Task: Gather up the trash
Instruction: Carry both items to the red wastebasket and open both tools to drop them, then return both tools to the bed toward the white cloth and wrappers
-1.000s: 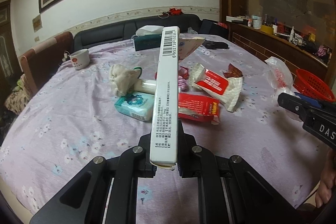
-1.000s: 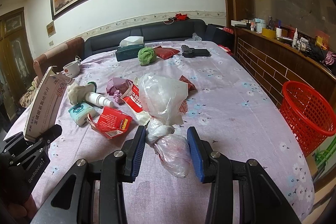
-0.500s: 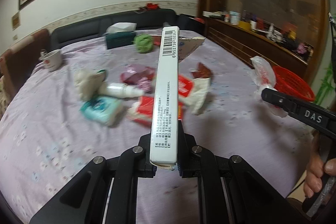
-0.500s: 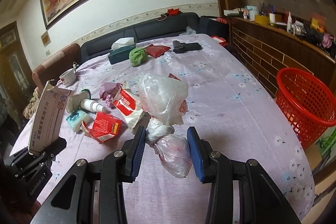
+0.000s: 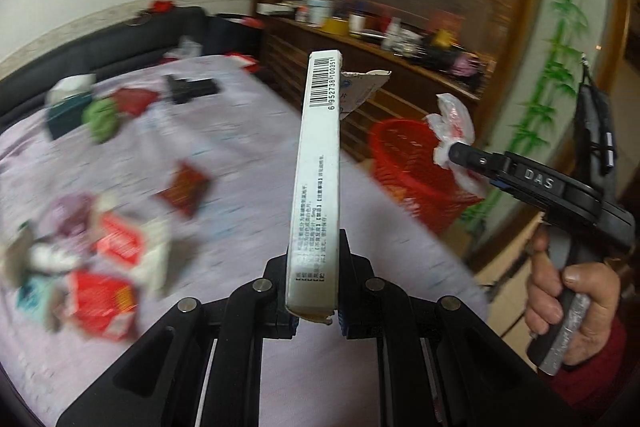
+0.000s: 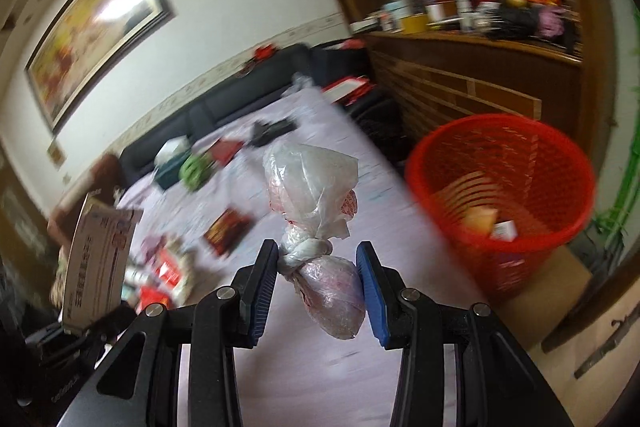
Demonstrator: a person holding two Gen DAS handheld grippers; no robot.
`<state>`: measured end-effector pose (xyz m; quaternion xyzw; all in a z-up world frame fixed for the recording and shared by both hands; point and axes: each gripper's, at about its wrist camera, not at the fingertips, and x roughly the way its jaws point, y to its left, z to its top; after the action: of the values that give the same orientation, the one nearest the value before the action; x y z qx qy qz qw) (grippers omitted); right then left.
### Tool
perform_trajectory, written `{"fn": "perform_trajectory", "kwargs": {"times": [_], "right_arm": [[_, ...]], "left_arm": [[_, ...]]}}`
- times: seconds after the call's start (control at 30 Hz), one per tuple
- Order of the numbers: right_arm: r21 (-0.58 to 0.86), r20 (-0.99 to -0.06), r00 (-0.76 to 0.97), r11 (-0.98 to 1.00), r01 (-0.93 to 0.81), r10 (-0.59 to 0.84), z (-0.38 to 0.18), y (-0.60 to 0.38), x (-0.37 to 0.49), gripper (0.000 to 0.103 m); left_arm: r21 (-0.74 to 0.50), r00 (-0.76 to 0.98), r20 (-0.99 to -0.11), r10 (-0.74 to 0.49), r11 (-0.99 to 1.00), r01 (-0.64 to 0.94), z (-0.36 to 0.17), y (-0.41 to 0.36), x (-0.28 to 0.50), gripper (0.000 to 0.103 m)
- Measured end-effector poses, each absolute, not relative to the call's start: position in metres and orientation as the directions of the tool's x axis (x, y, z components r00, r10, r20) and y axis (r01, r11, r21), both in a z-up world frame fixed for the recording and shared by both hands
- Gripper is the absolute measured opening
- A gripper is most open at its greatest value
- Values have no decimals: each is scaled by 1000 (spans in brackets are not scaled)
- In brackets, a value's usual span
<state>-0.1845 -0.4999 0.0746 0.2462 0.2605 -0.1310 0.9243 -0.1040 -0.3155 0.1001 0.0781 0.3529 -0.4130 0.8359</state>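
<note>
A lilac flowered cloth covers the desk (image 5: 224, 155) in a blurred sitting room. Nearest, the left hand-held gripper (image 5: 313, 311) stays clamped on a long white carton (image 5: 318, 187) and the right hand-held gripper (image 6: 318, 291) on a knotted plastic bag (image 6: 320, 259). Both have swung off the litter (image 5: 104, 267) toward the red basket (image 6: 504, 195) past the desk's right edge, so dropping looks next

Right hand-held gripper (image 6: 316, 279) clamping knotted plastic bag (image 6: 316, 199), red basket (image 6: 500, 195) right, cluttered bed (image 6: 320, 359)
</note>
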Motion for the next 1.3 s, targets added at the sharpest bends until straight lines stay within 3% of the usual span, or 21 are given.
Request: {"fn": "perform_trajectory", "kwargs": {"times": [0.27, 0.6, 0.67, 0.7, 0.73, 0.77, 0.87, 1.3], "right_arm": [[445, -553, 814, 762, 470, -179, 82, -596, -209, 44], [473, -579, 790, 707, 526, -201, 72, -660, -208, 44], [473, -584, 785, 698, 538, -209, 70, -670, -204, 44], [472, -588, 780, 693, 545, -213, 68, -674, -202, 44], [474, -590, 777, 687, 552, -218, 67, -679, -202, 45], [472, -592, 774, 682, 559, -225, 66, -683, -201, 46], [473, -606, 761, 663, 580, -233, 60, -695, -198, 51], [479, -532, 798, 677, 559, -283, 85, -670, -227, 51]], "left_arm": [[-201, 282, -683, -674, 544, 815, 99, -428, -99, 13], [-259, 189, -730, -656, 522, 813, 72, -513, -79, 13], [-271, 182, -728, -661, 522, 809, 67, -522, -76, 17], [-277, 180, -729, -660, 525, 805, 65, -525, -75, 32], [-284, 178, -728, -662, 528, 800, 64, -525, -75, 47], [-289, 183, -720, -669, 529, 798, 64, -523, -76, 49], [-264, 204, -709, -675, 522, 811, 69, -515, -82, 50], [-268, 286, -666, -689, 579, 770, 93, -410, -85, 50]]}}
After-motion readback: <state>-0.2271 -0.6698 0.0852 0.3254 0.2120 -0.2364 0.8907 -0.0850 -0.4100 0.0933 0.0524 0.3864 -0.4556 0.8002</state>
